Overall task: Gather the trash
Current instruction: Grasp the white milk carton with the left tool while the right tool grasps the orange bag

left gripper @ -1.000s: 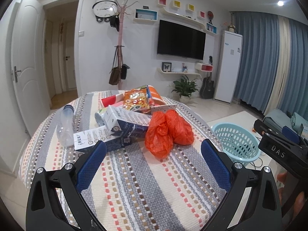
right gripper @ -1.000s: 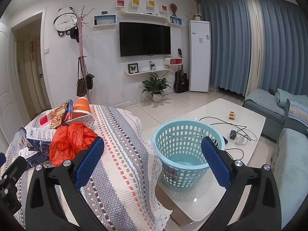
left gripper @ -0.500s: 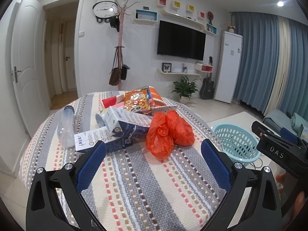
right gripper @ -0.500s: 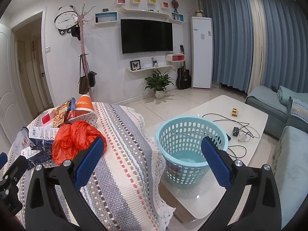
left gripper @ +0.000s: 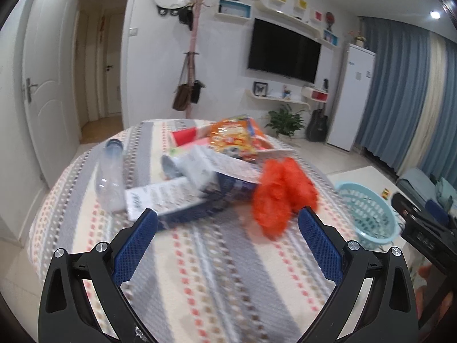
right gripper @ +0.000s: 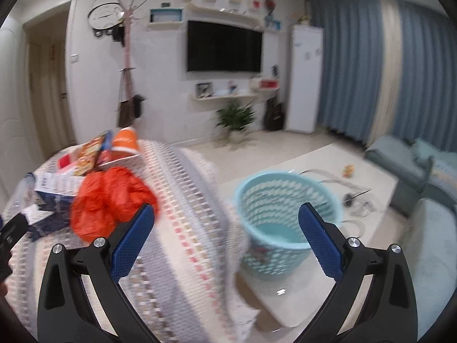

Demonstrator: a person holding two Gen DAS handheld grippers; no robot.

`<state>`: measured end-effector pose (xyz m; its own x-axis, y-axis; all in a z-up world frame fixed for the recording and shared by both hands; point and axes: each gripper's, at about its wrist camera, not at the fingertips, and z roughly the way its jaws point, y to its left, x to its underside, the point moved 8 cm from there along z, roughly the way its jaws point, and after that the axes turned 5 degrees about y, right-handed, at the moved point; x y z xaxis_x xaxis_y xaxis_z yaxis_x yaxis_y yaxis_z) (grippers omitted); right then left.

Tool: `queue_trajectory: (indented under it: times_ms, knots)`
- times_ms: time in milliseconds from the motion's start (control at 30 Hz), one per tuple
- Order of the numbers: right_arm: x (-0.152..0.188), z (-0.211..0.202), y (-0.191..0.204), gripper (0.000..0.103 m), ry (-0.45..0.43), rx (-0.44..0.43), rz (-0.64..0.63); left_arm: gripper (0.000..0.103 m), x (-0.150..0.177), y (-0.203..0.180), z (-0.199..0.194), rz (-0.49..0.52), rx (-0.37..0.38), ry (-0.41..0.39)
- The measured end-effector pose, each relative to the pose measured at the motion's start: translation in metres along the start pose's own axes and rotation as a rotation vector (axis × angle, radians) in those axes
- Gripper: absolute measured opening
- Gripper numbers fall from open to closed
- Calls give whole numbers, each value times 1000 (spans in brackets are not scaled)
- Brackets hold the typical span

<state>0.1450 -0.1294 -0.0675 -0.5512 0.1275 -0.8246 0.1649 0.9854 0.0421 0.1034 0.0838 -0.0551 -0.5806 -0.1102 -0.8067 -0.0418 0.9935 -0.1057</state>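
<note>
- My left gripper [left gripper: 227, 217] has its fingers [left gripper: 134, 245] spread wide with nothing between them, hovering over the near part of the bench [left gripper: 200, 271], which wears a striped, dotted cloth.
- My right gripper [right gripper: 227, 218] is just as wide apart and empty; it sits off the bench's right edge, with the basket [right gripper: 285, 208] between its fingers [right gripper: 320, 240] in my view.
- The trash lies in a heap toward the far side of the bench: a crumpled orange plastic bag [left gripper: 281, 194] nearest me on the right, touching a blue-and-white carton [left gripper: 217, 171].
- A second flat white box [left gripper: 162, 197] lies in front of that carton, just beyond my left finger.
- A clear plastic bottle [left gripper: 110, 177] lies on its side at the left of the heap.
- Behind them I see a colourful snack packet [left gripper: 232, 138] and something red [left gripper: 184, 135]; blur keeps me from saying more.
- The light-blue basket stands on a low white table [right gripper: 314, 160] right of the bench, upright; its floor looks mostly bare, though blur hides detail.
- Both views are smeared.
</note>
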Motion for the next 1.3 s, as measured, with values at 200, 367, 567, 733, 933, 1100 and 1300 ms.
queue_trajectory:
  times_ms: [200, 367, 567, 733, 933, 1100, 1300]
  knots:
    - [-5, 36, 38, 96, 98, -127, -50, 95, -29, 28, 33, -33, 69, 56]
    - [-14, 56, 79, 96, 143, -221, -99, 90, -46, 32, 65, -49, 143, 127]
    - [-17, 81, 111, 85, 219, -318, -129, 75, -46, 30, 102, -96, 202, 247]
    - [-16, 95, 126, 83, 245, -326, -168, 65, -40, 29, 120, -115, 234, 309]
    - [-10, 114, 131, 61, 304, -336, -184, 59, -40, 23, 128, -105, 232, 330]
    - [-8, 119, 132, 35, 310, -348, -199, 56, -39, 20, 124, -94, 231, 314]
    - [-11, 109, 123, 25, 263, -318, -202, 47, -28, 7, 101, -68, 258, 287]
